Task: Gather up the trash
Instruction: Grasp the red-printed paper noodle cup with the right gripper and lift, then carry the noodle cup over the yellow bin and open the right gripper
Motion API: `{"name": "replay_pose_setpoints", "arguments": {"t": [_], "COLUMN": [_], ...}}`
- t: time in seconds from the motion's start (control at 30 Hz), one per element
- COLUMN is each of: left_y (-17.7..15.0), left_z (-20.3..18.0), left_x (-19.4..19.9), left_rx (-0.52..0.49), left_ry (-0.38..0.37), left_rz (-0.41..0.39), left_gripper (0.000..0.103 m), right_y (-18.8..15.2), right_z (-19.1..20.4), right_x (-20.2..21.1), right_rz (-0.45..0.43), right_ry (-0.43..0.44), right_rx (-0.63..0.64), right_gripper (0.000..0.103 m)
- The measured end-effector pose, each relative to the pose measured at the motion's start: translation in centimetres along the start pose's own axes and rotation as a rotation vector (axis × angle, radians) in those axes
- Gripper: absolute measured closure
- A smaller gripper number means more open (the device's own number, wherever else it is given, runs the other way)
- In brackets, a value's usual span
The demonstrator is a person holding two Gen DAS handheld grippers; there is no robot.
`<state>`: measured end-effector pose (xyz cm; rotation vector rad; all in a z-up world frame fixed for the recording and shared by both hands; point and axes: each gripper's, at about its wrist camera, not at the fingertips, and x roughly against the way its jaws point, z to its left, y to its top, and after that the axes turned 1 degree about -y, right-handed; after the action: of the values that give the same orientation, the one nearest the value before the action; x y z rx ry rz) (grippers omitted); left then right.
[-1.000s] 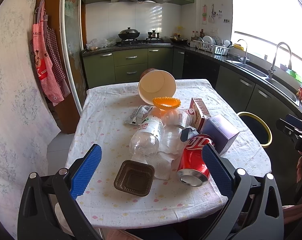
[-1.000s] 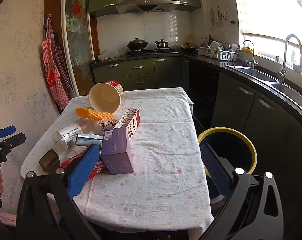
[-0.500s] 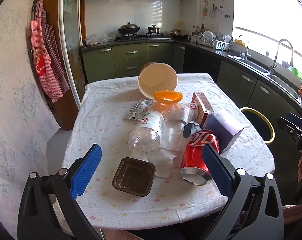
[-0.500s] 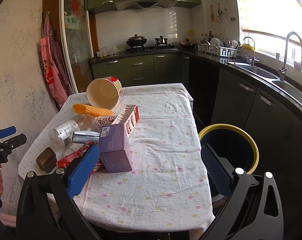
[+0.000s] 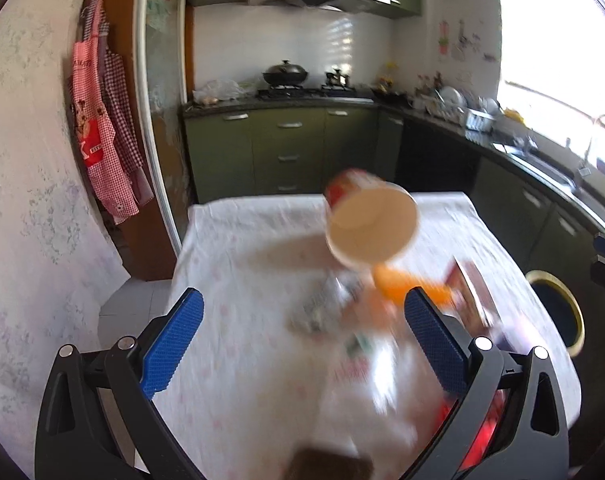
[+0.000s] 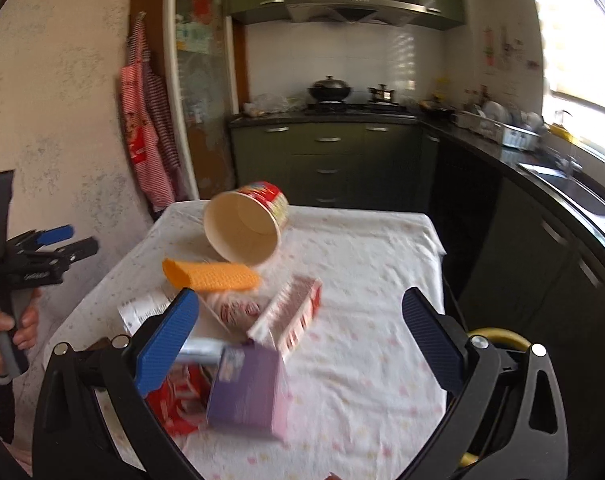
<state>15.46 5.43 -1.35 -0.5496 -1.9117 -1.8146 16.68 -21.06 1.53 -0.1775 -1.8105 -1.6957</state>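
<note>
Trash lies in a heap on the white tablecloth (image 6: 374,280). A tipped paper bucket (image 6: 244,228) lies at the back, an orange foam sleeve (image 6: 210,276) before it, then a red-white carton (image 6: 294,320), a purple box (image 6: 246,392) and a red can (image 6: 174,400). In the blurred left wrist view I see the bucket (image 5: 370,220), the orange sleeve (image 5: 398,288) and a clear bottle (image 5: 366,364). My left gripper (image 5: 302,340) is open and empty above the table. My right gripper (image 6: 302,340) is open and empty, over the purple box.
A yellow-rimmed bin (image 6: 498,340) stands on the floor right of the table; it also shows in the left wrist view (image 5: 558,312). Green cabinets (image 6: 326,160) and a stove line the back wall. A dark counter with a sink (image 6: 562,184) runs along the right. Aprons (image 5: 102,140) hang at left.
Both grippers have moved forward over the table, closer to the trash heap. The left view has tilted up, so the brown tray and can now sit at its bottom edge. Both stay open.
</note>
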Motion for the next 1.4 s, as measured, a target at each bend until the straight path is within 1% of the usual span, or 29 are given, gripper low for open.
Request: {"name": "replay_pose_setpoints", "arguments": {"t": [0.07,0.1,0.17,0.23,0.33,0.4,0.5,0.6,0.67,0.77,0.8,0.83,0.87,0.93,1.03,1.1,1.17,1.3,1.4], "left_y": [1.7,2.6,3.6,4.5,5.0,4.9,4.0,3.6,3.1,2.5,2.5,2.4,2.4,2.3,2.2,2.1,2.2,2.2,2.2], "left_z": [0.9,1.6,2.6,3.6,4.8,5.6,6.8,7.0,6.8,6.3,6.2,6.1,6.2,6.1,5.8,5.5,5.3,5.1,4.9], "left_x": [-2.3,-4.0,-6.8,-10.2,-14.4,-16.4,-17.6,-18.1,-18.0,-17.7,-17.7,-17.6,-17.6,-17.6,-17.5,-17.2,-16.8,-16.2,-16.0], "left_rx": [0.016,0.024,0.038,0.053,0.074,0.103,0.138,0.149,0.154,0.149,0.146,0.147,0.150,0.155,0.143,0.126,0.112,0.103,0.106], "left_ry": [0.004,0.022,0.039,0.060,0.090,0.090,0.048,0.026,0.007,-0.007,-0.010,-0.012,-0.016,-0.029,-0.020,-0.009,-0.006,-0.015,-0.025], "left_rz": [-0.014,-0.021,-0.025,-0.024,-0.004,0.019,0.039,0.053,0.060,0.063,0.064,0.064,0.065,0.070,0.062,0.049,0.031,0.010,0.008], "left_gripper": [0.004,0.004,0.004,0.004,0.004,0.004,0.004,0.004,0.004,0.004,0.004,0.004,0.004,0.004,0.004,0.004,0.004,0.004,0.004], "right_y": [1.7,2.5,4.3,5.7,7.3,7.6,7.3,7.3,7.5,7.6,7.7,8.0,8.4,9.6,11.2,12.2,13.3,14.7,14.5], "right_z": [0.6,1.0,2.1,3.2,4.3,5.1,6.3,7.1,7.6,7.9,8.0,7.9,7.6,6.7,4.3,2.5,-0.1,-5.9,-10.4], "right_x": [-2.1,-3.2,-5.9,-8.6,-13.3,-16.4,-19.9,-22.8,-24.9,-27.0,-27.6,-28.0,-28.3,-28.6,-29.0,-29.0,-28.1,-24.2,-20.2], "right_rz": [-0.002,-0.007,-0.004,0.014,0.085,0.135,0.187,0.207,0.210,0.222,0.226,0.231,0.234,0.258,0.337,0.374,0.396,0.414,0.444], "right_ry": [0.003,0.006,0.016,0.028,0.042,0.037,0.015,-0.010,-0.036,-0.052,-0.054,-0.053,-0.049,-0.005,0.076,0.106,0.122,0.126,0.105], "right_rx": [0.045,0.076,0.158,0.226,0.315,0.378,0.459,0.492,0.515,0.522,0.518,0.511,0.495,0.424,0.255,0.149,0.033,-0.144,-0.239], "right_gripper": [0.006,0.006,0.009,0.022,0.031,0.034,0.037,0.040,0.045,0.059,0.069,0.080,0.082,0.095,0.097,0.100,0.101,0.101,0.101]}}
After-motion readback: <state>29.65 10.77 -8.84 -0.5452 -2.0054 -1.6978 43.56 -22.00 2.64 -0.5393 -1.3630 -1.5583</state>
